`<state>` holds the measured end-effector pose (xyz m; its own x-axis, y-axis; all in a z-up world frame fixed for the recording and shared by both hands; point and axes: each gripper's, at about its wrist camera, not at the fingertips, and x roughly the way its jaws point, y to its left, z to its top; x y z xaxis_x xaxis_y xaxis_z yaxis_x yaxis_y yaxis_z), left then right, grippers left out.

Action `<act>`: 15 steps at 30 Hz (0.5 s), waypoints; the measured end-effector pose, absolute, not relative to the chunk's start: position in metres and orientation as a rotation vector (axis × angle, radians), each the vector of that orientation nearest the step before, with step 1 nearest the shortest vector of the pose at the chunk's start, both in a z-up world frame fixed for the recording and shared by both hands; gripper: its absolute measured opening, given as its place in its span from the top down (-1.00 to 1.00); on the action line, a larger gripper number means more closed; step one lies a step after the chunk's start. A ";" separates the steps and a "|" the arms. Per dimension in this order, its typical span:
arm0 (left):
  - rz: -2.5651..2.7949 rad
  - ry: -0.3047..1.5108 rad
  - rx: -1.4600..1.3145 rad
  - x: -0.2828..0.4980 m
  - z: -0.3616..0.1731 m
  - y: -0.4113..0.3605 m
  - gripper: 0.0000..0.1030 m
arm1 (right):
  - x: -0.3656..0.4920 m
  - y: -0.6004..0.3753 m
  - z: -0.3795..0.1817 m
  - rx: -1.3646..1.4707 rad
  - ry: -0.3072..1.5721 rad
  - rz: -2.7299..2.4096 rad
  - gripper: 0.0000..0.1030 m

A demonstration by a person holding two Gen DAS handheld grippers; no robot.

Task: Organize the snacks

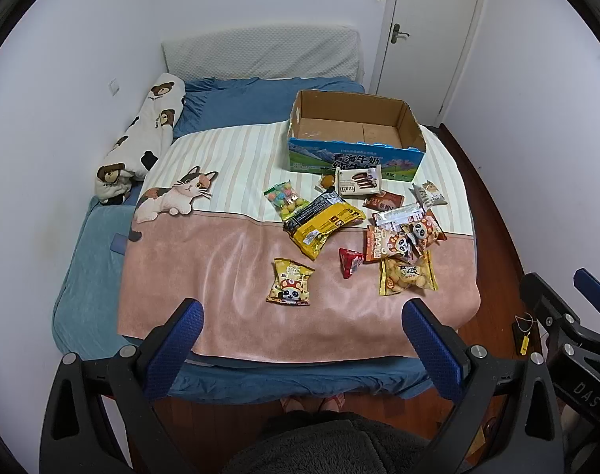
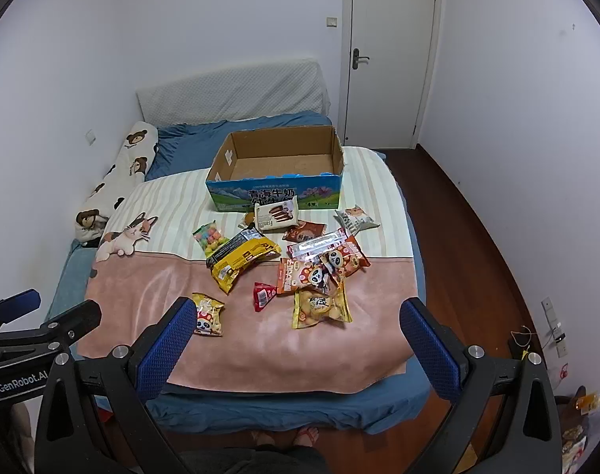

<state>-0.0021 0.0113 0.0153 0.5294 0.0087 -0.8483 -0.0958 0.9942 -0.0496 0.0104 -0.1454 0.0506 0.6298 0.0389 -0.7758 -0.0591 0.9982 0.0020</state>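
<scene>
Snacks all lie loose on the blanket (image 1: 229, 276), none in the cardboard box (image 1: 355, 134) from what I see. Using the box as my reference: it sits open-topped at the far side of the bed, interior bare cardboard in both views.

Touching the box's near wall: white Franzzi wafer pack (image 1: 358, 183), leaning against it. Just beside that, a small orange item (image 1: 326, 181), too small to identify. Nearer to me from the box: candy bag with coloured balls (image 1: 286, 199), then a long yellow-and-black bag (image 1: 323, 223), the two overlapping at one edge. Toward the box's right corner: grey-white packet (image 1: 429, 194), alone. Between that and the yellow bag, a brown packet (image 1: 383, 200) and a heap of orange panda packs (image 1: 402, 239), overlapping each other. Farthest from the box: red triangular packet (image 1: 350, 262), yellow biscuit bag (image 1: 407, 273), and a yellow panda bag (image 1: 291, 281), the last well apart from the heap.

Left gripper (image 1: 302, 330) is spread wide, holding nothing, hovering over the blanket's near edge. Right gripper (image 2: 298, 331) same: wide, nothing between the blue pads (image 2: 167, 345), its left finger overlapping the yellow panda bag in view.
</scene>
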 end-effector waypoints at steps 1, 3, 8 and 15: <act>0.064 1.011 -0.095 -0.002 0.015 0.011 -1.00 | 0.011 -0.145 0.050 -0.024 0.890 0.057 -1.00; 0.062 1.012 -0.096 -0.002 0.015 0.011 -1.00 | 0.012 -0.145 0.049 -0.024 0.890 0.056 -1.00; 0.062 1.020 -0.095 -0.002 0.011 0.011 -1.00 | 0.012 -0.145 0.048 -0.025 0.892 0.055 -1.00; 0.064 1.018 -0.093 -0.003 0.010 0.010 -1.00 | 0.013 -0.145 0.046 -0.015 0.894 0.053 -1.00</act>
